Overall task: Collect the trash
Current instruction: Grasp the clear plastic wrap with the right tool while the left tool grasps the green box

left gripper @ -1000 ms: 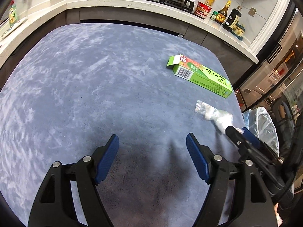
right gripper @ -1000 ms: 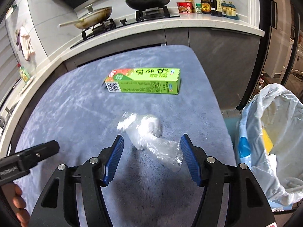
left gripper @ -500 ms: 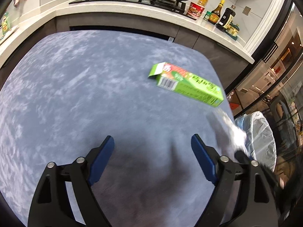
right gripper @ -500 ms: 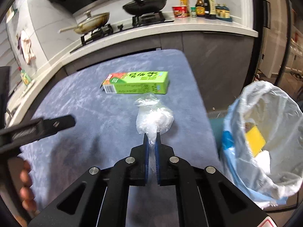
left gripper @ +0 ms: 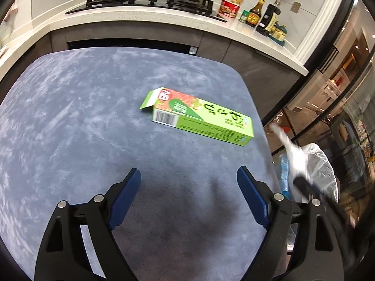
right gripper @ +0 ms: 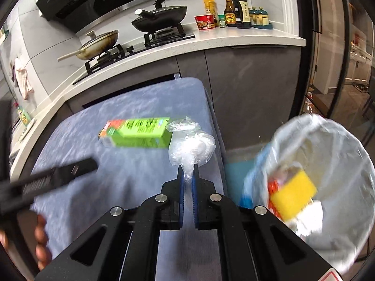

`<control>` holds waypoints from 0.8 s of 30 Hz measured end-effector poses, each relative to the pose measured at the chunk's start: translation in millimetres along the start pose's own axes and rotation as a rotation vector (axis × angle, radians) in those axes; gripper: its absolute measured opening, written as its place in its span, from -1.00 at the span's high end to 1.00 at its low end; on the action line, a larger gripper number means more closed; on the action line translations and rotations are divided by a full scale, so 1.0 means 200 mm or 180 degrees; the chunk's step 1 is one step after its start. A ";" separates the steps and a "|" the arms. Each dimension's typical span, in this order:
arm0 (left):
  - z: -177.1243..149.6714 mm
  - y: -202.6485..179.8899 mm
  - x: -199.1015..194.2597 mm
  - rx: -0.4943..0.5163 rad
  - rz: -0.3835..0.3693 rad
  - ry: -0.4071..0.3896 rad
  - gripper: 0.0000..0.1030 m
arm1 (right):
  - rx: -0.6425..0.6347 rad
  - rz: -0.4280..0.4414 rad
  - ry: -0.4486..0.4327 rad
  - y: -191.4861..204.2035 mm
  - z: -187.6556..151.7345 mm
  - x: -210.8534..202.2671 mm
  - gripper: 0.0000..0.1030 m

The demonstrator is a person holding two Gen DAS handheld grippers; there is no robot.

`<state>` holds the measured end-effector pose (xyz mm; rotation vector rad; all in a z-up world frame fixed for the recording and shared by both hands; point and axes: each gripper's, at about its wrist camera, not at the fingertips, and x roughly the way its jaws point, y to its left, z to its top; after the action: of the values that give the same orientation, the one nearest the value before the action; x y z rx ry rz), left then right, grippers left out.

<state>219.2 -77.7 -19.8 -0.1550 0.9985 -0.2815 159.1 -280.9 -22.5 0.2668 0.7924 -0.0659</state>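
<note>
My right gripper [right gripper: 188, 175] is shut on a crumpled clear plastic bag [right gripper: 191, 144], lifted off the blue-grey tablecloth [right gripper: 131, 171] near its right edge. The same bag [left gripper: 291, 149] shows blurred at the right of the left wrist view. A green carton [left gripper: 204, 117] with an open flap lies flat on the cloth, ahead of my left gripper [left gripper: 188, 180], which is open with nothing between its blue pads. The carton [right gripper: 138, 132] sits just behind the held bag. A bin lined with a white bag [right gripper: 328, 140] stands right of the table, holding a yellow item [right gripper: 293, 192] and other trash.
A kitchen counter [left gripper: 145, 14] runs behind the table with a hob, two pans, bottles and a red cup. Dark cabinets sit below it. Glass doors [left gripper: 332, 98] lie to the right. A person's fingers [right gripper: 39, 238] hold the left gripper at lower left.
My right gripper closed on the plastic bag and lifted it toward the bin on the right. My left gripper moved nearer the green carton, and its jaws widened a little.
</note>
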 end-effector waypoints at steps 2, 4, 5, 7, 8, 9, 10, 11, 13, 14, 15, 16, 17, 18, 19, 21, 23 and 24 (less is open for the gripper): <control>0.02 0.03 0.01 -0.0033 0.0055 -0.0015 -0.56 | -0.0005 0.0022 0.0016 0.00 0.08 0.11 0.89; 0.03 0.07 0.01 -0.0063 0.0086 -0.0034 -0.56 | -0.0030 0.0034 0.0029 0.01 0.15 0.19 0.89; 0.04 0.08 0.01 -0.0083 0.0104 -0.0034 -0.56 | -0.0042 0.0047 0.0045 0.01 0.18 0.24 0.89; 0.06 0.12 0.03 -0.0110 0.0126 -0.0039 -0.56 | -0.0074 0.0064 0.0059 0.02 0.23 0.32 0.89; 0.07 0.13 0.03 -0.0121 0.0141 -0.0045 -0.56 | -0.0093 0.0066 0.0059 0.03 0.26 0.36 0.89; 0.08 0.14 0.04 -0.0126 0.0152 -0.0052 -0.56 | -0.0116 0.0068 0.0067 0.04 0.28 0.40 0.89; 0.09 0.15 0.04 -0.0141 0.0159 -0.0052 -0.56 | -0.0134 0.0072 0.0077 0.05 0.30 0.43 0.89; 0.09 0.16 0.05 -0.0157 0.0162 -0.0052 -0.56 | -0.0150 0.0086 0.0091 0.05 0.32 0.47 0.89; 0.11 0.18 0.07 -0.0176 0.0180 -0.0050 -0.56 | -0.0179 0.0163 0.0168 0.07 0.35 0.53 0.89; 0.11 0.19 0.08 -0.0184 0.0195 -0.0042 -0.56 | -0.0202 0.0216 0.0237 0.08 0.36 0.57 0.89; 0.11 0.21 0.09 -0.0197 0.0203 -0.0030 -0.56 | -0.0231 0.0250 0.0298 0.10 0.35 0.59 0.89; 0.12 0.22 0.10 -0.0209 0.0209 -0.0022 -0.56 | -0.0262 0.0276 0.0317 0.11 0.34 0.59 0.87; 0.12 0.23 0.10 -0.0229 0.0213 -0.0012 -0.56 | -0.0312 0.0344 0.0345 0.13 0.32 0.57 0.87; 0.12 0.25 0.10 -0.0261 0.0205 -0.0003 -0.56 | -0.0332 0.0418 0.0378 0.14 0.30 0.55 0.87; 0.11 0.26 0.10 -0.0284 0.0188 -0.0003 -0.56 | -0.0366 0.0559 0.0413 0.17 0.25 0.50 0.87; 0.11 0.27 0.09 -0.0337 0.0156 -0.0001 -0.55 | -0.0543 0.0733 0.0459 0.27 0.14 0.39 0.87; 0.11 0.28 0.06 -0.0380 0.0085 -0.0022 -0.57 | -0.0653 0.0810 0.0437 0.34 0.05 0.29 0.88; 0.11 0.27 0.06 -0.0385 0.0074 -0.0028 -0.61 | -0.0628 0.0829 0.0435 0.34 0.02 0.26 0.88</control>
<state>251.6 -30.4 -31.4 -0.2540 1.0082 -0.1990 209.3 -213.4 -43.1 0.1868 0.8870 0.2770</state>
